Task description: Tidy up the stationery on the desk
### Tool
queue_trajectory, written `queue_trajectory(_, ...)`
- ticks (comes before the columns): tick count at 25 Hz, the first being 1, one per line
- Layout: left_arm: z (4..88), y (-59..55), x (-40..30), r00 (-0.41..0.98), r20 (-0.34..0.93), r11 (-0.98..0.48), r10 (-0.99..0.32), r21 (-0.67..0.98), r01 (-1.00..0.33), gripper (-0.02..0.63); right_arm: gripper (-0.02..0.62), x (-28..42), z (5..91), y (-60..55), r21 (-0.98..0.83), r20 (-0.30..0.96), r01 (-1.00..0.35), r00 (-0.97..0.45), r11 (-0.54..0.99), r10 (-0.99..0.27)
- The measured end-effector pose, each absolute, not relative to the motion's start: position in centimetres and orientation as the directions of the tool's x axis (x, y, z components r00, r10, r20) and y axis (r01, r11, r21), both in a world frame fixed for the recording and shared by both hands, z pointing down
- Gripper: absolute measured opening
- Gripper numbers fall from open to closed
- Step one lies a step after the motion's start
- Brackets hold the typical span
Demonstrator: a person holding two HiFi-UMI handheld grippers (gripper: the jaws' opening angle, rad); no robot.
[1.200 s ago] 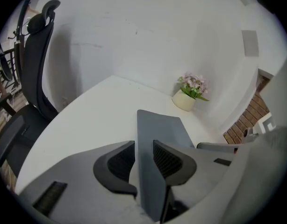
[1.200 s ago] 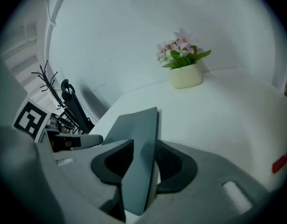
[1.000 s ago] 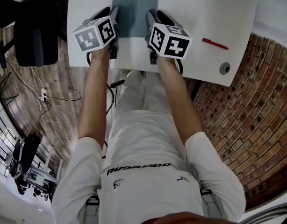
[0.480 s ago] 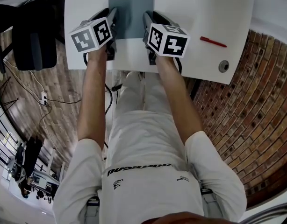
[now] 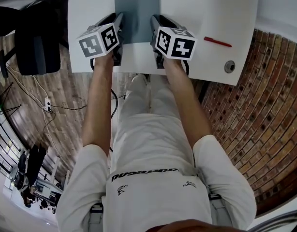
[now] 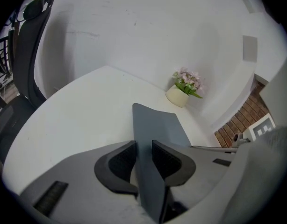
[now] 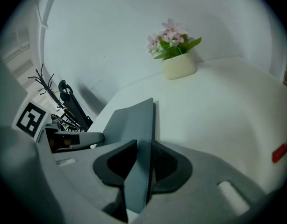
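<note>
Left gripper [image 6: 144, 158]: jaws just been closing, pads now pressed on left edge of gray folder [image 5: 137, 11], edge standing upright between them. Right gripper [image 7: 142, 164]: same, jaws just been closing, clamped on folder's right edge. Folder spans gap between both grippers, middle of white tabletop [image 5: 197, 8], long axis running near to far. Red pen [image 5: 217, 42] well right, lying left-right. Flower pot [image 6: 180, 96] at far edge. Office chair [image 6: 26, 55] left.

- White counter [image 5: 197, 8] lay bare right of the gray folder [image 5: 137, 8], up to a red pen [image 5: 217, 42].
- Flower pot [image 7: 179, 64] stood at the far edge.
- Office chair [image 5: 35, 47] crowded the left.
</note>
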State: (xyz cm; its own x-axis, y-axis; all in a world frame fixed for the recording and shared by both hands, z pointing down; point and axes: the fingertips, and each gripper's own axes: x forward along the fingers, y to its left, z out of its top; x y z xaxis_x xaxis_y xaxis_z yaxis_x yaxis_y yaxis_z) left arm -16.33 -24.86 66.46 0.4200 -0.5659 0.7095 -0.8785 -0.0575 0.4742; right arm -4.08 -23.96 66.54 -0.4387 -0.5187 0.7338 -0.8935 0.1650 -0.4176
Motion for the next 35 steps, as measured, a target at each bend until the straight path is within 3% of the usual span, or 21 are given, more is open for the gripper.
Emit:
queue_trajectory(14,66.1,-22.0,-11.9,0.462,0.71,-0.11,-0.531,0.484,-0.868,0.104,0.081,0.3,66.0,-19.7,-0.45,0.737,-0.887,-0.433,0.102,-0.519)
queue_trajectory(35,66.2,-20.3,-11.8,0.424,0.706,-0.074,-0.567,0.469,-0.88,0.104,0.1,1.7,66.2,-17.8,-0.473,0.738,-0.879,-0.429,0.055,-0.521)
